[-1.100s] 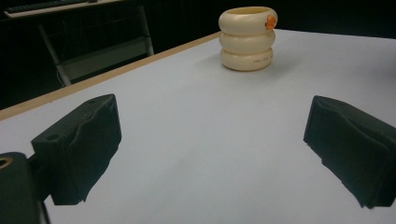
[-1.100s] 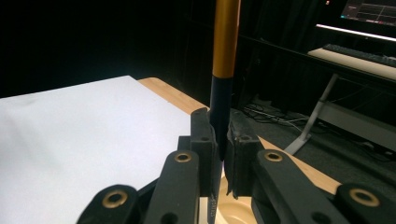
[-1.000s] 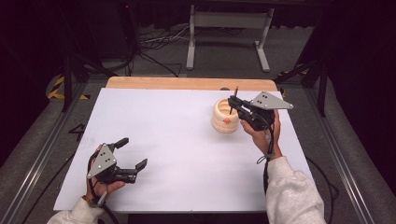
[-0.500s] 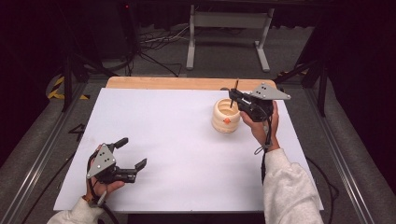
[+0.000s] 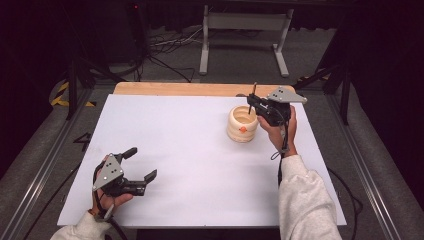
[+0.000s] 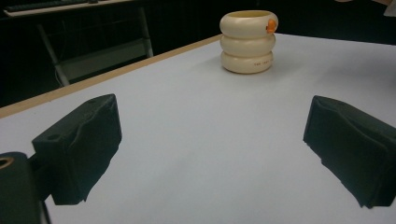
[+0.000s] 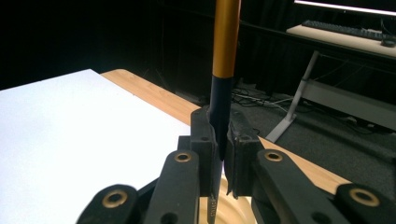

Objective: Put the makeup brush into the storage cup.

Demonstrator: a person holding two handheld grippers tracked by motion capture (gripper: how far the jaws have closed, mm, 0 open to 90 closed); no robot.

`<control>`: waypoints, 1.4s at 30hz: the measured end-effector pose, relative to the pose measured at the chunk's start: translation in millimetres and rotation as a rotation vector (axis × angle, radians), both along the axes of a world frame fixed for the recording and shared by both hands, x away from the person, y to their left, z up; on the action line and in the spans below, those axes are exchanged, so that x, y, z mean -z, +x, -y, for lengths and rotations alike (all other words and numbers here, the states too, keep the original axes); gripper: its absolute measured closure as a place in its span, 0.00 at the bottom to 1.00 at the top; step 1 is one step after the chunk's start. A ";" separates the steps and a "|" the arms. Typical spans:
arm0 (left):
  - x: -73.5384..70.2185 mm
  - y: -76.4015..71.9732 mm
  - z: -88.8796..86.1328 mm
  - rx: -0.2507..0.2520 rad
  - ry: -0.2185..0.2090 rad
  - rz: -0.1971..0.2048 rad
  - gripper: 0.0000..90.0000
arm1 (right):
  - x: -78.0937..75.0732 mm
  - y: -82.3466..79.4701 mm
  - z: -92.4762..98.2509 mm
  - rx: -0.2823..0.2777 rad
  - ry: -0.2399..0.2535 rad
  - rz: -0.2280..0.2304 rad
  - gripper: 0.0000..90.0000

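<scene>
A cream ringed holder (image 5: 242,125) with an orange dot stands on the white table (image 5: 180,145), right of centre; it also appears far off as the holder (image 6: 247,42). My right gripper (image 5: 251,104) hovers just over its far right rim, shut on a gold-and-black pen (image 5: 253,95) held upright. In the right gripper view the pen (image 7: 224,56) rises from between the shut jaws of the right gripper (image 7: 219,154), and the holder's rim (image 7: 236,210) lies right below. My left gripper (image 5: 141,163) rests low at the table's near left, open and empty, its jaws wide apart in the left gripper (image 6: 210,154) view.
A wooden strip (image 5: 190,89) edges the table's far side. Beyond it are a metal stand (image 5: 245,35) and cables on the floor. Black rails run along both sides of the table.
My right gripper, with the pen in it, has shifted a little up and away from the person, over the holder. The left gripper has stayed put.
</scene>
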State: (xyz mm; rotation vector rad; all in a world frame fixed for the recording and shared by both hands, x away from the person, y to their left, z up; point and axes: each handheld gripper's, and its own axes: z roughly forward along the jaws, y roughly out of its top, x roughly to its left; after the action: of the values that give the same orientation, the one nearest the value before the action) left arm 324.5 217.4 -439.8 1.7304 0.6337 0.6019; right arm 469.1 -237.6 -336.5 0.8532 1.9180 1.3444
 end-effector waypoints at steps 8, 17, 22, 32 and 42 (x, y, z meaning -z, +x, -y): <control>0.0 -0.4 -0.6 0.002 -0.008 -0.003 0.06 | 14.4 6.9 -1.4 0.019 0.002 -0.028 0.93; 0.3 0.0 -0.8 0.006 -0.015 -0.007 0.07 | 33.8 10.3 -1.9 0.030 -0.017 -0.064 0.93; -0.2 -0.5 -1.2 0.010 -0.021 -0.002 0.07 | 39.8 7.9 -2.0 0.027 -0.019 -0.073 0.93; -0.3 -0.6 -1.0 0.006 -0.019 -0.001 0.07 | 48.9 5.3 -1.2 0.025 0.001 -0.087 0.93; 0.0 0.0 -1.2 0.001 -0.011 -0.005 0.07 | 52.8 4.5 -0.6 0.020 0.010 -0.093 0.93</control>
State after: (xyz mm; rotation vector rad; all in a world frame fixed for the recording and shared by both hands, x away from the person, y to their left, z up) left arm 324.5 218.7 -439.8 1.7221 0.6385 0.5922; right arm 473.7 -236.9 -389.3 0.9528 1.9693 1.3246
